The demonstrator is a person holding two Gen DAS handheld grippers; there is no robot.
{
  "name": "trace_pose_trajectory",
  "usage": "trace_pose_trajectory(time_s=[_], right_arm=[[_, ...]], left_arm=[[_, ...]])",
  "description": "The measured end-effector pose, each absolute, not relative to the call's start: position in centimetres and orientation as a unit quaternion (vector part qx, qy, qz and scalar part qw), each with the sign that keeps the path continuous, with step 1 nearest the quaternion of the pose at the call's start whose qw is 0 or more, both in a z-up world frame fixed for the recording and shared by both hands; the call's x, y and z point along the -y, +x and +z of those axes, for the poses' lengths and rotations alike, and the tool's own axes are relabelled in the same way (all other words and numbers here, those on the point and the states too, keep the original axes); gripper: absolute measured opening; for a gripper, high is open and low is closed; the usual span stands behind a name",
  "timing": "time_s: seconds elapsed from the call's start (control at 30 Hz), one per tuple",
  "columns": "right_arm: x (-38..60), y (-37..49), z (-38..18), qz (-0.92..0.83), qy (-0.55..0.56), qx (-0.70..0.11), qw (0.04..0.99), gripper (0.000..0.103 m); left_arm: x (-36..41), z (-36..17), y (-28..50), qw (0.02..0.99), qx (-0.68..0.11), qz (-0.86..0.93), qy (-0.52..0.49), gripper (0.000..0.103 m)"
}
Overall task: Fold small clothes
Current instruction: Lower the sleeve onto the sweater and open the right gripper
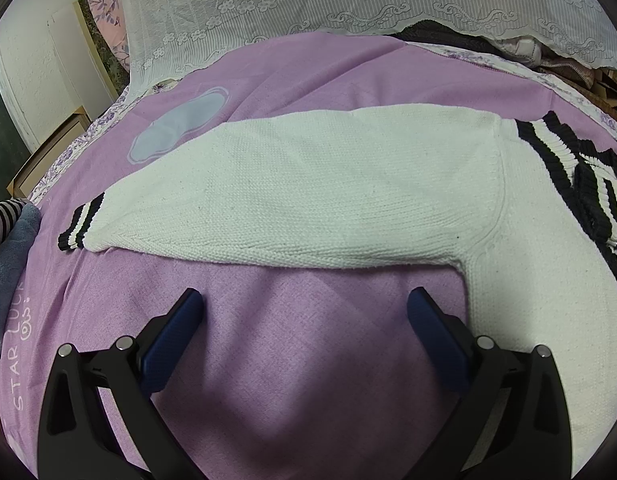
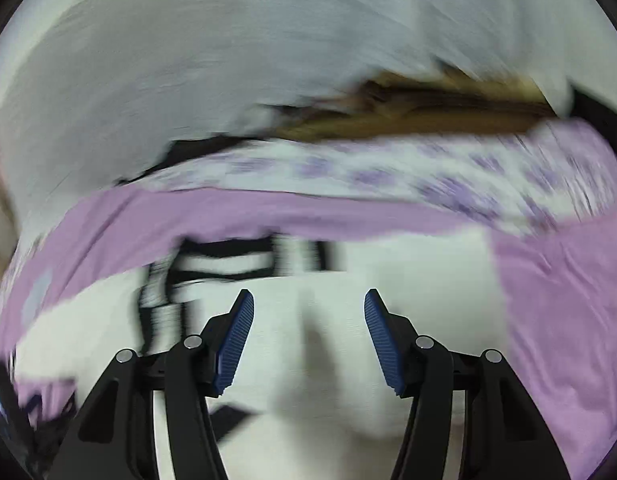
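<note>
One white knit sweater [image 1: 308,200] with black-striped cuffs lies spread across the middle of the frame on a purple bedsheet [image 1: 288,360]. The left gripper [image 1: 304,300] hovers below its sleeve, jaws wide apart, empty. The right gripper [image 2: 308,300], view blurred, is over the sweater, jaws apart, gripping nothing.

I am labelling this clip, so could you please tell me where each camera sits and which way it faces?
Left wrist: on the left tool, looking down its open fingers at the white sweater sleeve on the purple sheet.
Right wrist: on the right tool, open above the sweater body; blurred.
Shared: sweater, sheet, and the lace cover behind.
</note>
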State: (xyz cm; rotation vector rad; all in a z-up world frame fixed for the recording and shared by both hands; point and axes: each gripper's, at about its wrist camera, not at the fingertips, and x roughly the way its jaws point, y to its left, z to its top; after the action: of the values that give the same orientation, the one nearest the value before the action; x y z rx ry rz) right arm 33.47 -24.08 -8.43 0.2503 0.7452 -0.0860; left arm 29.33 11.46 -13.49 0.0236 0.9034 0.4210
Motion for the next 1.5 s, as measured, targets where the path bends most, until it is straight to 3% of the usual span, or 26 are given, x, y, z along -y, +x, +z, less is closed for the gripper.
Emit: trace_pose_trajectory(time_s=[0.1, 0.23, 0.37, 0.47, 0.7, 0.8, 0.87, 1.0, 1.07, 1.17, 1.37, 1.43, 1.5], right_arm=[[28.5, 34.9, -12.8, -0.066, 0.155, -0.437, 0.884, 0.058], [28.3, 33.0, -12.0, -0.058, 0.135, -0.407, 0.902, 0.059], [27.4, 30.0, -10.7, -0.056, 0.097, -0.376, 0.92, 0.072], [28.0, 29.5, -13.3, -0.049, 0.095, -0.416, 0.903, 0.073], [25.5, 26.3, -11.1, -0.021, 0.084, -0.368, 0.926, 0.074], [24.5, 26.8, -13.3, -0.003, 0.069, -0.407, 0.911, 0.084], [23.5, 26.7, -13.9, 0.0, 0.042, -0.413, 0.91, 0.097], [22.9, 26.5, -13.7, 0.01, 0.037, -0.405, 0.913, 0.097], [24.0, 26.0, -13.3, 0.015, 0.072, -0.385, 0.92, 0.09], [26.2, 25.3, -12.0, 0.003, 0.13, -0.339, 0.932, 0.087], [30.5, 23.8, -10.1, -0.032, 0.191, -0.261, 0.946, 0.082], [31.1, 24.7, -10.3, -0.052, 0.177, -0.274, 0.944, 0.082], [31.4, 25.8, -11.2, -0.077, 0.164, -0.304, 0.935, 0.082]], left_arm=[[-11.6, -13.5, 29.3, 0.878, -0.433, 0.202, 0.011, 0.099], [-11.6, -13.5, 29.4, 0.878, -0.434, 0.202, 0.01, 0.099], [-11.7, -13.5, 29.4, 0.878, -0.434, 0.202, 0.01, 0.099], [-11.5, -13.5, 29.4, 0.878, -0.434, 0.202, 0.01, 0.099], [-12.4, -13.0, 29.2, 0.879, -0.441, 0.18, -0.003, 0.099], [-12.5, -12.0, 28.8, 0.883, -0.443, 0.157, -0.015, 0.099], [-11.8, -10.8, 28.3, 0.891, -0.433, 0.134, -0.021, 0.099], [-6.7, -7.8, 28.5, 0.907, -0.417, 0.057, 0.005, 0.099], [-3.8, -7.1, 29.5, 0.905, -0.422, 0.031, 0.027, 0.099], [0.8, -6.6, 31.9, 0.902, -0.43, -0.013, 0.036, 0.099], [4.0, -9.8, 36.6, 0.884, -0.467, -0.024, 0.031, 0.099], [3.8, -11.0, 37.3, 0.879, -0.476, -0.011, 0.029, 0.093], [3.4, -11.7, 37.3, 0.883, -0.467, 0.009, 0.046, 0.095]])
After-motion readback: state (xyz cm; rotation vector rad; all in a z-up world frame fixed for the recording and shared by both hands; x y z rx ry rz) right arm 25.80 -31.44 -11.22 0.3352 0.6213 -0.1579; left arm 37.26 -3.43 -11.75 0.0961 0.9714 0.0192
